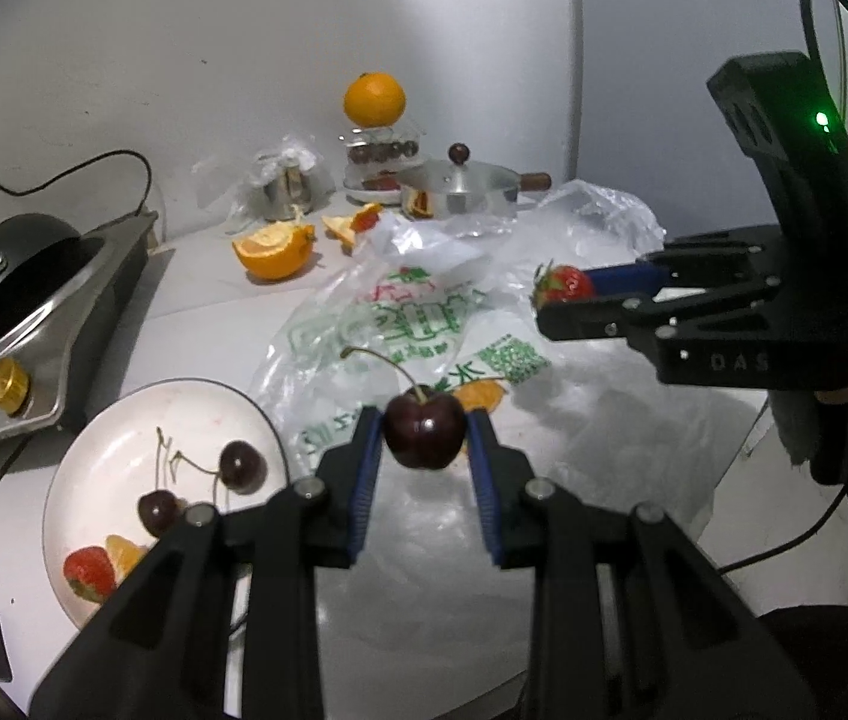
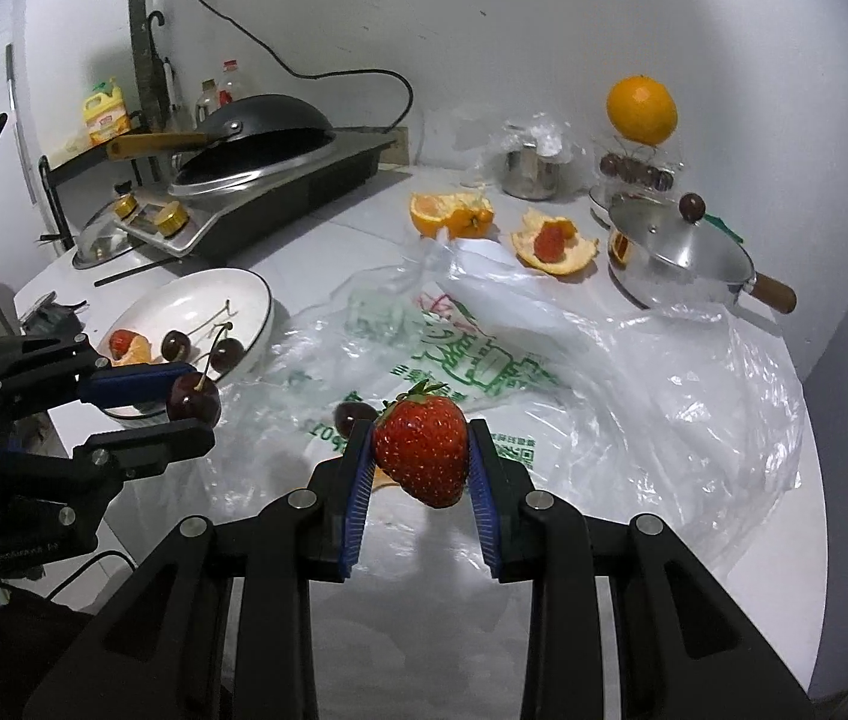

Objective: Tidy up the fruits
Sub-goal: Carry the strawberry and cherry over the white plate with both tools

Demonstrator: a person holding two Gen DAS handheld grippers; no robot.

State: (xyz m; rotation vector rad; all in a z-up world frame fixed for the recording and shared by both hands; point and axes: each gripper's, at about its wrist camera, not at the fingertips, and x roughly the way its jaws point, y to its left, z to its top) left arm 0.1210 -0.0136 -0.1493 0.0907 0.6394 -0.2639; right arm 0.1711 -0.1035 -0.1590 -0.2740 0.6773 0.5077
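Because each fruit is small and soft, the left tongs (image 1: 424,438) are clenched on a dark cherry (image 1: 424,431) across its round sides, stem free and pointing up, while the right tongs (image 2: 421,456) grip a strawberry (image 2: 421,450) by its flanks, leaves on top. Both fruits hang clear above the crumpled plastic bag (image 2: 484,360) spread on the table (image 2: 604,540), so nothing drags on the film. To the left sits a white plate (image 2: 256,300) already holding two cherries, a strawberry and an orange piece, which suggests it is the gathering spot. One more cherry (image 2: 349,414) lies on the bag just beside the strawberry, probably next in line. Orange halves and peel rest farther back, apart.
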